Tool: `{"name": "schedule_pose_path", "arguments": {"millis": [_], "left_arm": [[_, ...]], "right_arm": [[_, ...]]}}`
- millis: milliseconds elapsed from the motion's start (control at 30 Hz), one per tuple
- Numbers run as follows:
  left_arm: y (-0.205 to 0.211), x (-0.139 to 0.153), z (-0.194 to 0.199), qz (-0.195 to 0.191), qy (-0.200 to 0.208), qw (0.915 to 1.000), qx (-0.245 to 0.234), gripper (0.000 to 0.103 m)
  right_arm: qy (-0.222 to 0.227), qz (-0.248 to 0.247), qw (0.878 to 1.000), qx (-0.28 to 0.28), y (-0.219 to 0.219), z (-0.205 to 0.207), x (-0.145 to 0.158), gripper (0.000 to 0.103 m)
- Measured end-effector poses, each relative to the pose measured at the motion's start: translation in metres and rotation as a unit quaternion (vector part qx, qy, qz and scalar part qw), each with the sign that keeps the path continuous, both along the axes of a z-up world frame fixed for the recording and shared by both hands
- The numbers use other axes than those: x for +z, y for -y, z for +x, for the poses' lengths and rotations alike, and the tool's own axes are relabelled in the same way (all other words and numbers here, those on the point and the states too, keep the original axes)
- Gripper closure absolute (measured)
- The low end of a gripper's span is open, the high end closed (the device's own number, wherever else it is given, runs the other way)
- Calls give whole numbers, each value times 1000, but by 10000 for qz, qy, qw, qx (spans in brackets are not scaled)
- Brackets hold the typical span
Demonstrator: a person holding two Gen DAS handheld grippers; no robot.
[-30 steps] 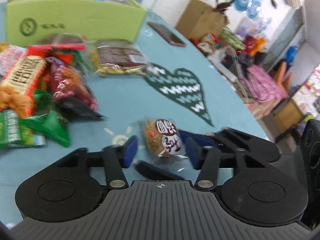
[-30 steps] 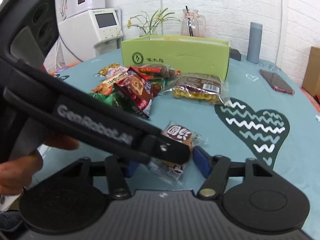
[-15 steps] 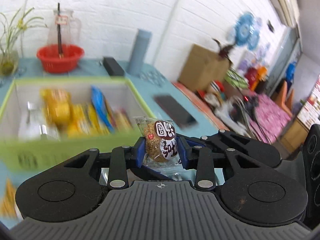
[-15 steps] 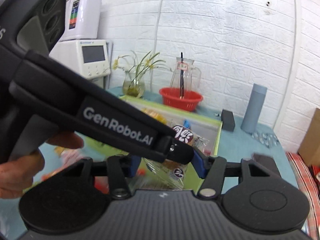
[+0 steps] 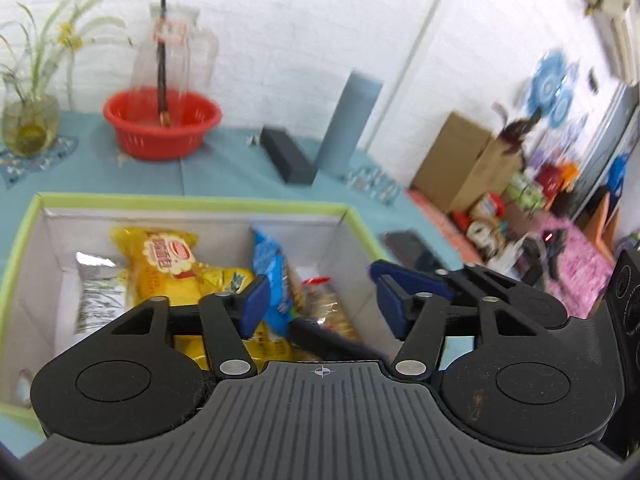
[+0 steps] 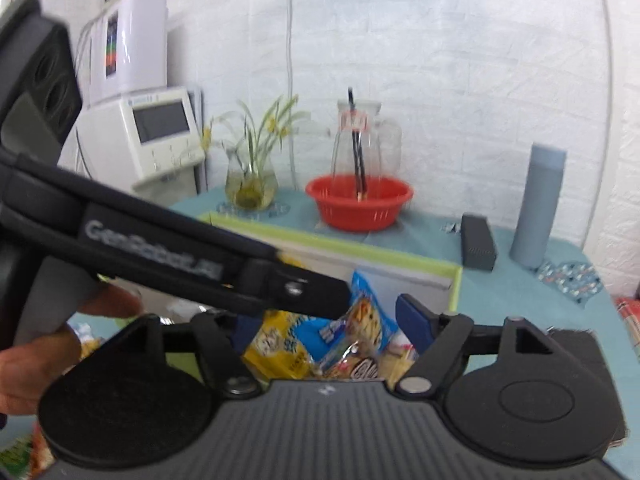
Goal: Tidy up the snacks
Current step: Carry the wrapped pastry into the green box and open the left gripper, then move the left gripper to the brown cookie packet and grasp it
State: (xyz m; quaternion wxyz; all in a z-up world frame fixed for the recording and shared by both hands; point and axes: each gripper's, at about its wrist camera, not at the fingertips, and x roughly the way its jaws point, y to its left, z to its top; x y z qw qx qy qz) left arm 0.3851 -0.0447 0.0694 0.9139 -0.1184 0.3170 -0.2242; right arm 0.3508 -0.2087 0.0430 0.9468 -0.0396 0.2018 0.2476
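The green-rimmed box with white walls holds a yellow pack, a silver pack and a blue pack. My left gripper hovers over the box, jaws opening, nothing between its pads. In the right wrist view the box lies below my right gripper, whose jaws are also opening and hold nothing. The small brown snack with a round logo lies loose among the packs beneath it. The left gripper's finger crosses in front, gripped by a hand.
Behind the box on the teal tablecloth stand a red basket with a glass jug, a plant vase, a grey bottle and a black case. A phone lies right of the box. A white machine stands at the back left.
Both grippers lifted the small brown snack off the table and carried it over the green box. Their jaws have spread and the snack has dropped in among the packs.
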Motion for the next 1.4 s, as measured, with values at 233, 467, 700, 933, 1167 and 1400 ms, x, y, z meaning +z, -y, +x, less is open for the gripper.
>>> {"name": "schedule_pose_path", "arguments": {"millis": [233, 467, 700, 933, 1167, 1400], "left_arm": [[-27, 48, -106, -247, 904, 9956, 23, 37], [-44, 8, -195, -373, 537, 9979, -22, 33], [-36, -55, -191, -112, -565, 9983, -3, 55], [-31, -71, -183, 193, -818, 9963, 157, 89], [15, -78, -208, 12, -940, 9941, -536, 88], [37, -86, -229, 68, -986, 9932, -615, 67]], "right_arm": [[446, 336, 9984, 73, 15, -105, 26, 14], [-508, 464, 9973, 251, 2, -177, -31, 13], [-1177, 494, 9910, 390, -30, -180, -70, 16], [-1403, 581, 9868, 563, -33, -170, -73, 26], [-1059, 112, 9943, 11, 2, -224, -64, 19], [-962, 88, 9948, -311, 31, -253, -66, 9]]}}
